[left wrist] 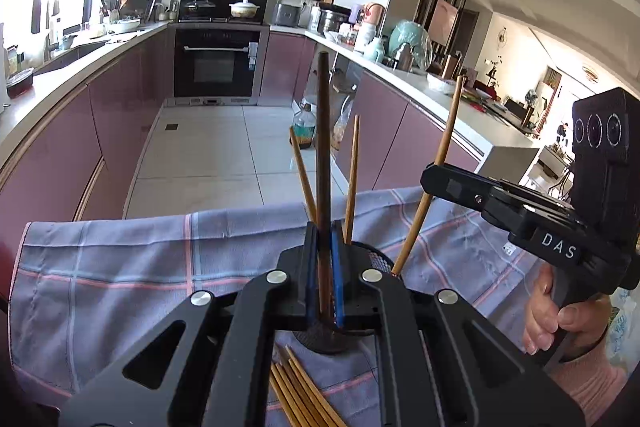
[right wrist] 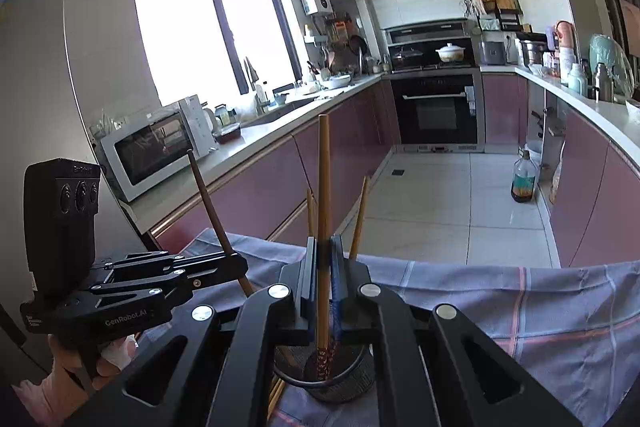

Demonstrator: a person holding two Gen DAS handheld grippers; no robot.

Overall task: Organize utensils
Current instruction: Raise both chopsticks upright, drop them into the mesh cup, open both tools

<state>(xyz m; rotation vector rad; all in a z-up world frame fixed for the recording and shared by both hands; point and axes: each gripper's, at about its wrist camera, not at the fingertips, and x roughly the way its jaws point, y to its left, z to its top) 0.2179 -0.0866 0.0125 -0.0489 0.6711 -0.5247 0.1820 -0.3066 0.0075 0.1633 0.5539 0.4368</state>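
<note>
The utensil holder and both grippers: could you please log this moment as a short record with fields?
holder: dark mesh utensil holder on the checked cloth
left gripper: jaws shut on dark chopstick, upright over the holder
right gripper: jaws shut on light chopstick, patterned tip inside the holder
already in holder: two light chopsticks, leaning
still loose: chopstick bundle on the cloth

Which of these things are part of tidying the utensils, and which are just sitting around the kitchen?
Part of the job: dark chopstick in left gripper; light chopstick in right gripper; mesh holder; loose chopsticks.

Lying about: microwave, oil bottle, checked cloth.
</note>
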